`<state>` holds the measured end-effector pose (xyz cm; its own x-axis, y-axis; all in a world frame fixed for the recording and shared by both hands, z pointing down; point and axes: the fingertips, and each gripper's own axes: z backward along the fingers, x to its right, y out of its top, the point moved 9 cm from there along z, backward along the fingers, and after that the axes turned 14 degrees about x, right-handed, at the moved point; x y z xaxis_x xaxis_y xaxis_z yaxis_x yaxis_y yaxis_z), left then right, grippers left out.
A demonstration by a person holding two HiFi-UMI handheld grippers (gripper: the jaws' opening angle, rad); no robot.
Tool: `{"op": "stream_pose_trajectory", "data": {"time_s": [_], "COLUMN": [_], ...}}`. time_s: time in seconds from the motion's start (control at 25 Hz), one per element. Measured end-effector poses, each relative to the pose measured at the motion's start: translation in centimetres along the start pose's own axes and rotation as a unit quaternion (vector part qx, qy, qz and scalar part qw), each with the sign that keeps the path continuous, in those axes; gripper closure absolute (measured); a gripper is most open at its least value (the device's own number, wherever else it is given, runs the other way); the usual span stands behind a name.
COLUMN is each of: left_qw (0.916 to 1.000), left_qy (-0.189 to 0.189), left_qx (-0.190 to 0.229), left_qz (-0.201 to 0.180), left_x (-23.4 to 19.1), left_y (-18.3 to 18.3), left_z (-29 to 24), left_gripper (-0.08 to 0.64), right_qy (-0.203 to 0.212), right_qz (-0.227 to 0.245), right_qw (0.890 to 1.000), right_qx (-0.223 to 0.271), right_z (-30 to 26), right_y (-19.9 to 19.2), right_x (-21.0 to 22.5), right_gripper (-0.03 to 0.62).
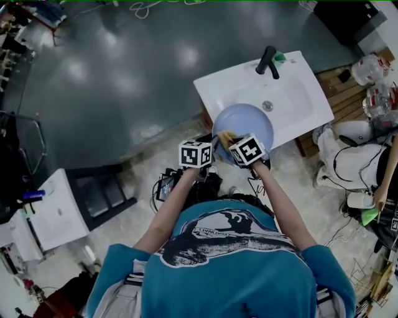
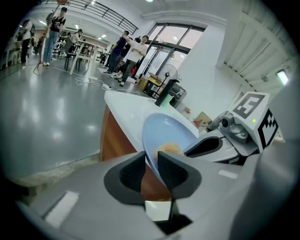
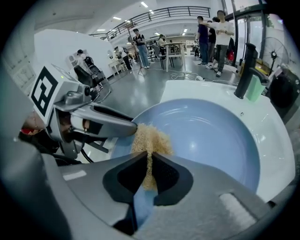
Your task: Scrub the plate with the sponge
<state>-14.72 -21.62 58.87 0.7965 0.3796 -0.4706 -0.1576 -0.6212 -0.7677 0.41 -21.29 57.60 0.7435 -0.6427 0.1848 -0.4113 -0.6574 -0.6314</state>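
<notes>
Tan sponge (image 3: 150,140) in right hand-held gripper (image 3: 149,161), touching plate (image 3: 211,136)

A glossy grey floor (image 1: 112,93) reflects ceiling lights (image 3: 143,4), with tall windows (image 2: 176,40) beside a white wall (image 2: 211,65).

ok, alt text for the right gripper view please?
The right gripper is shut on a tan sponge, held against a blue plate over a white sink. The left gripper holds the plate's rim at left; a black faucet stands behind.
</notes>
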Motion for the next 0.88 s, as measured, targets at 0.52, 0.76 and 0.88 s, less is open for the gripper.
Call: {"op": "stream_pose_trajectory", "data": {"time_s": [0.52,0.76,0.88], "left_qw": [0.9999,1.0,0.9999], "left_qy": [-0.001,-0.002,-0.004], "left_qx": [0.007,0.006,0.009], "left_qz": [0.01,0.006,0.007], "left_x": [0.1,0.2,0.3], "left_y": [-0.2,-0.1,-0.1], "left_z": [-0.3,-0.3,-0.2], "left_gripper": [0.477,0.474,0.472], "right_qy": [0.025,-0.044,-0.075], "right_qz": [-0.019,-0.04,-0.04], "right_qw": [0.993,0.992,0.992], "right_qx": [-0.111,-0.109,-0.095], "right_z": [4.0,5.3,5.1], "right_y": [-4.4,-4.3,-3.7], "right_x": [2.7,7.1,8.7], "right_gripper": [0.563,0.563,0.563]}}
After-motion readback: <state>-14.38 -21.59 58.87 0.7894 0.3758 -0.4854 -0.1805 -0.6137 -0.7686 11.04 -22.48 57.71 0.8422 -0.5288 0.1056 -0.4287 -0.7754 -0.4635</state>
